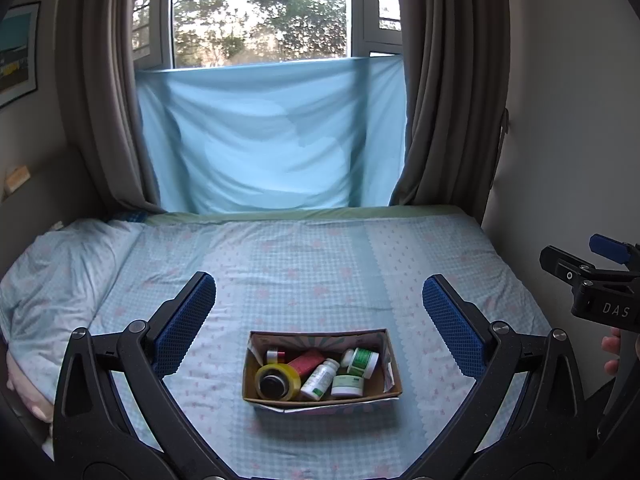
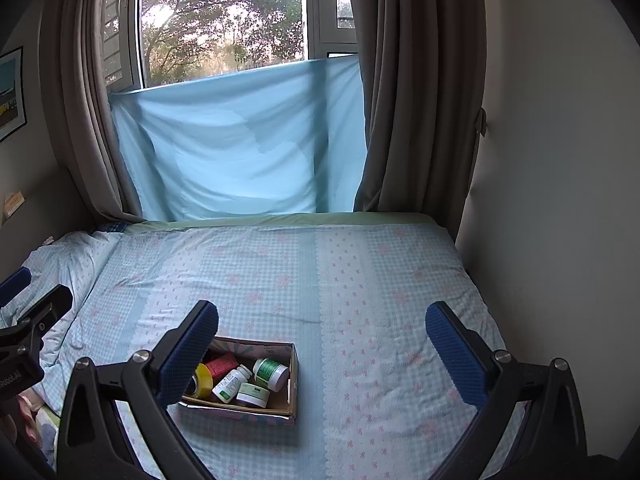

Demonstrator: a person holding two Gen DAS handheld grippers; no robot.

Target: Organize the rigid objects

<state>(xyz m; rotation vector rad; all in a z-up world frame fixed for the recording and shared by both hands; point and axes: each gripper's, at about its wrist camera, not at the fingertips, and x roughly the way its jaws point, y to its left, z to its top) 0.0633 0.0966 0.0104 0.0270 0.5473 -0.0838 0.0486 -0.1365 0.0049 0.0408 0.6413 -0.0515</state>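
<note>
Left tool (image 1: 319, 312): fingers spread wide, nothing between the blue pads (image 1: 184, 322). It hung above the bed (image 1: 304, 264), clear of every object.

Right tool (image 2: 322, 340): fingers likewise wide apart and empty, above the bed. Its left pad (image 2: 188, 354) overlapped the box's near-left part in the right wrist view; contact could not be judged, probably just in front of it.

Cardboard box (image 1: 394, 364) sat at 6 o'clock from the left tool's gap, resting on the checked sheet. From the right tool it lay at about 7 o'clock.

Contents, left wrist view:
- yellow tape roll (image 1: 277, 382) in the near-left corner, with a small tape roll (image 1: 275, 356) behind it
- red package (image 1: 306, 361) toward the middle back
- white bottle (image 1: 320, 379) lying tilted at centre, touching the tape roll
- green-labelled jar (image 1: 362, 361) on its side at the back right
- low white jar (image 1: 347, 385) at the near right, just beside the bottle

Pillow (image 1: 60, 264) at 9 o'clock; blue cloth (image 1: 272, 132) across the lower window (image 1: 260, 12) at 12 o'clock, between brown curtains (image 1: 444, 80).
</note>
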